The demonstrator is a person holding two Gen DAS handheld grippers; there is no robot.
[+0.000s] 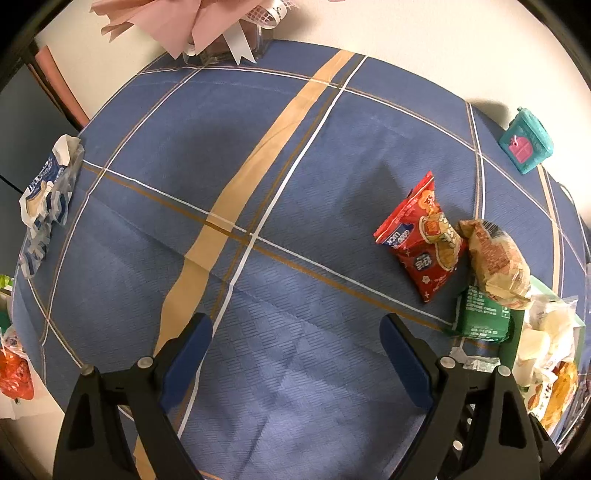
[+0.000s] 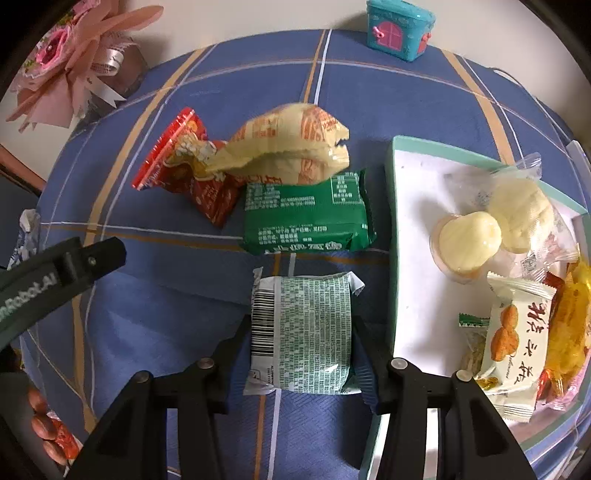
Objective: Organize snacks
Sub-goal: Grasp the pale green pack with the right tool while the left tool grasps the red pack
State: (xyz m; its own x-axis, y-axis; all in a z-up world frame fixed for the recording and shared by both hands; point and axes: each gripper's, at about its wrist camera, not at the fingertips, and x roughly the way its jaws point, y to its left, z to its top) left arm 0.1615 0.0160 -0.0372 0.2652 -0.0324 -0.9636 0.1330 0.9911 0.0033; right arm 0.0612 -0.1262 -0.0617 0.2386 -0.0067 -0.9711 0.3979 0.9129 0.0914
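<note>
Right wrist view: right gripper (image 2: 301, 354) clamped on pale green snack packet (image 2: 301, 332).

Left gripper (image 1: 295, 354) jaws gape over blue tablecloth (image 1: 258, 147).

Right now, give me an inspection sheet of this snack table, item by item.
Surface: blue plaid tablecloth, creased.
Job's things: pale green barcode packet between the right gripper's fingers; dark green packet, red packet and beige packet loose beside the tray, which holds several wrapped snacks.
Clutter: teal toy house, pink bouquet, crumpled blue-white wrapper.
Grippers: right one closed on the pale green packet; left gripper open, nothing between its fingers.
Cables: thin cord at the far right edge.
Surroundings: pale wall behind the table.
</note>
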